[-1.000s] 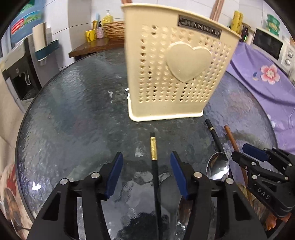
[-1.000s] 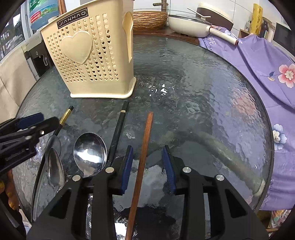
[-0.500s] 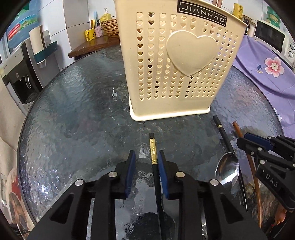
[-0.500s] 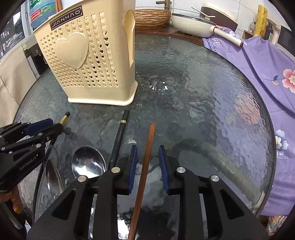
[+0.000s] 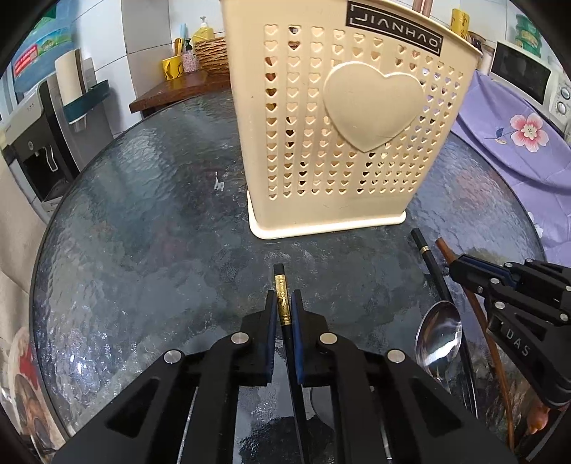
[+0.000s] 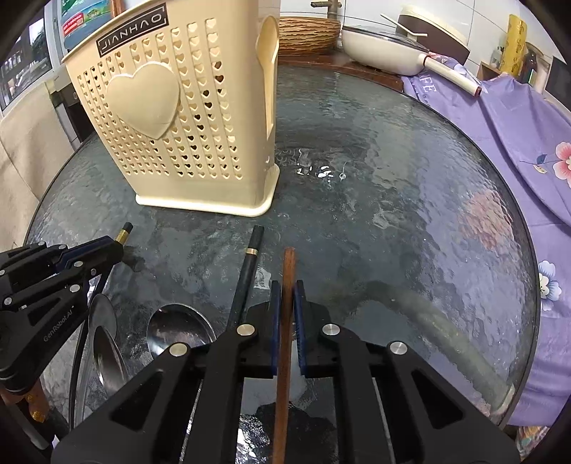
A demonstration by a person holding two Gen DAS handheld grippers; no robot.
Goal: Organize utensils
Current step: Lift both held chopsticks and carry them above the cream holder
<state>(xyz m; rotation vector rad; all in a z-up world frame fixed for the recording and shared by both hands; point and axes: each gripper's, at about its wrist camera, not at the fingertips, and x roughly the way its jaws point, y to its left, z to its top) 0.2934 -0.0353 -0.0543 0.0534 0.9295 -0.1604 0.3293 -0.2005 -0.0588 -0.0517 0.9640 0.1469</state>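
Observation:
My left gripper point(image 5: 283, 303) is shut on a black chopstick with a gold band point(image 5: 282, 303); it also shows in the right wrist view point(image 6: 123, 233). My right gripper point(image 6: 287, 296) is shut on a brown wooden chopstick point(image 6: 288, 271), whose tip also shows in the left wrist view point(image 5: 446, 250). A second black chopstick point(image 6: 249, 260) lies just left of the brown one. Steel spoons point(image 6: 178, 330) lie between the grippers. The cream perforated utensil holder point(image 5: 339, 117) stands upright on the glass table point(image 5: 142, 221) just beyond both grippers, with chopstick tops showing above its rim.
A purple floral cloth point(image 6: 517, 125) covers the table's right side. A white pan point(image 6: 385, 50) and a wicker basket point(image 6: 307, 30) sit behind the table. A water dispenser point(image 5: 39, 135) stands at the left, a microwave point(image 5: 528, 75) at the far right.
Both grippers have closed from open onto their chopsticks: the left on the gold-banded black one, the right on the brown one. Both have moved a little closer to the holder.

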